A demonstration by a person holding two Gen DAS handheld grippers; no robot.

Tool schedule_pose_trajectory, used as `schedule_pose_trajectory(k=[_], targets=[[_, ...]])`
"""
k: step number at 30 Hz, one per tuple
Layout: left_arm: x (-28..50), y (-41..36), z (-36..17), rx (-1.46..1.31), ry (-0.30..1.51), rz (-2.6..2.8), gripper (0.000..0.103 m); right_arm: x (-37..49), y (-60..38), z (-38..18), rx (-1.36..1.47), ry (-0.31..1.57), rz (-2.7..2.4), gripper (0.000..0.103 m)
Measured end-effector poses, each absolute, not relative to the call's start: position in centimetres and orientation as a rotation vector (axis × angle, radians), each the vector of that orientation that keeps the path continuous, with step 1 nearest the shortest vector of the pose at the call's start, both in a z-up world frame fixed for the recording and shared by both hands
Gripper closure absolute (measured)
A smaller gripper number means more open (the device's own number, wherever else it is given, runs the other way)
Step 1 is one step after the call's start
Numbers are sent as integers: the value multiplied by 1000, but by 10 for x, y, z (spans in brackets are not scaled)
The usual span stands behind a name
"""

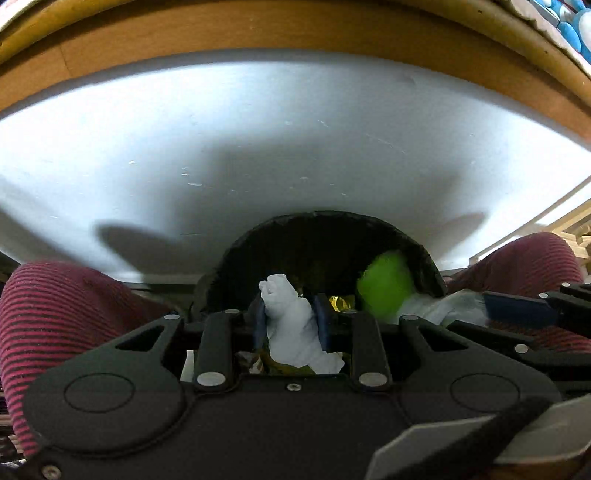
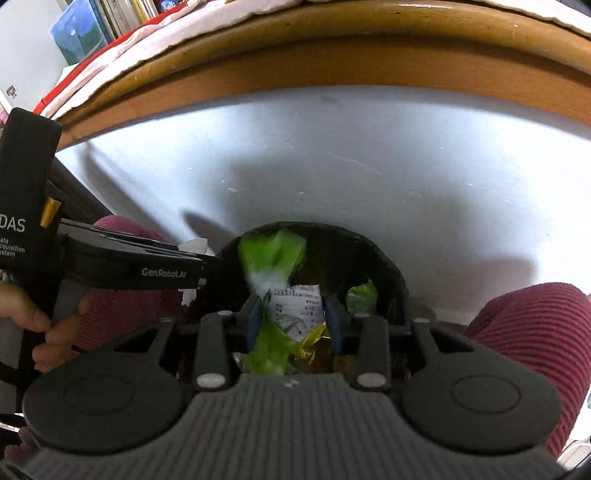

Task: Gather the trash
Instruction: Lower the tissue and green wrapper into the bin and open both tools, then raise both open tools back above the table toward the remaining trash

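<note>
White tissue [image 1: 291, 321] pinched between blue pads of left gripper [image 1: 290, 321], jaws narrow, directly over black bin [image 1: 424, 258]. Right gripper [image 2: 293, 317] clamps a bundle: printed paper [image 2: 299, 306] with green wrapper [image 2: 271, 350], gold foil [image 2: 312, 341] beneath, also above the bin [image 2: 391, 273] mouth. Left view only: tissue filling the jaws, green wad [image 1: 388, 288] at the bin's right side, right gripper's blue pad entering from the right. Right view only: left gripper [image 2: 205, 258] side-on with tissue ends poking out, hand [image 2: 40, 321] on its handle, print on the paper. Both views: striped maroon knees [image 1: 62, 314] flanking the bin, white floor [image 1: 258, 147], wooden frame [image 1: 258, 33] beyond.
</note>
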State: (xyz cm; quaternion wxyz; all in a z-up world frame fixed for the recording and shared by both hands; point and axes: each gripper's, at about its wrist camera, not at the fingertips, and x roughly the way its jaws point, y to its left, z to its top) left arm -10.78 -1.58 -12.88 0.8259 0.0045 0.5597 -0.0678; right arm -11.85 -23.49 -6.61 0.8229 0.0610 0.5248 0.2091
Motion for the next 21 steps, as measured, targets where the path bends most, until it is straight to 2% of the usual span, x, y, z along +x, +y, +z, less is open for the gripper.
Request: schedule_pose_trajectory(k=[1,3,6,14,21], targets=[[-108,-17,-128,12,1189,-143,73,-119,-235,-66,131,1114,445,57],[-107,-18,-127,14,1189,-140,58,-119,-236,-66,133,1113,446,50],[-107,-20,-125,23,1172,-132,51,-118,-237,-66,136,1107,444,44],[-105,-18,-92,25,1078,-135,44,-113,-242,-44,131,1030,455,44],[-103,-4,-18,-25,832,-144,25,-91,-256,14,142,827,482,40]])
